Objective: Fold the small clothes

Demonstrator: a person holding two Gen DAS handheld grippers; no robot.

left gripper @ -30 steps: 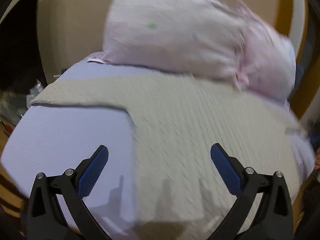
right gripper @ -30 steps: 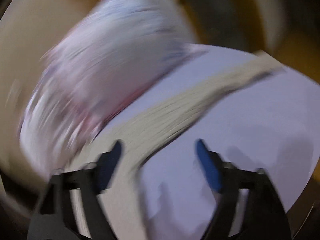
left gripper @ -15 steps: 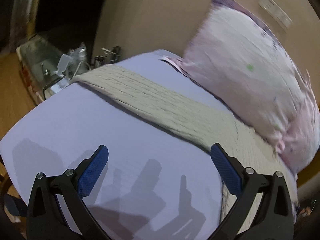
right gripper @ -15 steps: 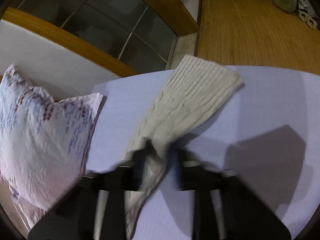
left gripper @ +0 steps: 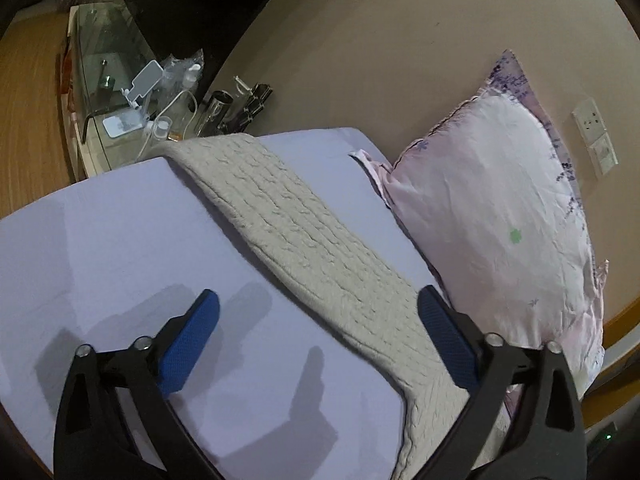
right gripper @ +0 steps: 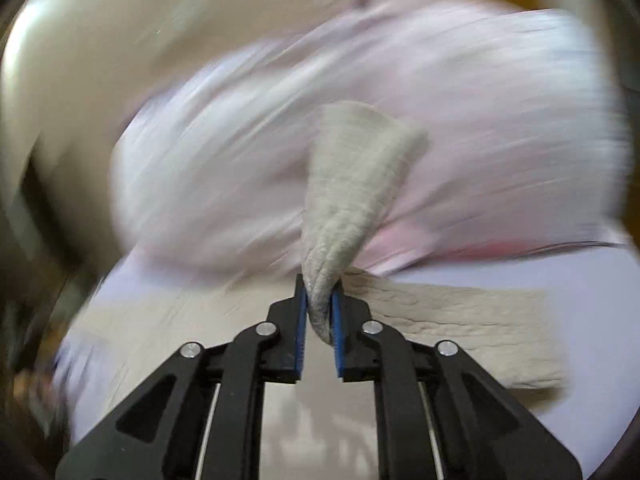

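The right gripper (right gripper: 319, 304) has its pads clamped on a raised fold of the one knit (right gripper: 348, 184), something only the right wrist view shows; the rest lies flat on the sheet (right gripper: 592, 320) behind. From the left wrist, the left gripper (left gripper: 318, 336) hangs with fingers wide apart above the sheet (left gripper: 100, 240), the knit (left gripper: 304, 236) running diagonally between them. Beyond sits one pillow (left gripper: 492, 208), blurred in the right view, and a cluttered glass table (left gripper: 104, 52).
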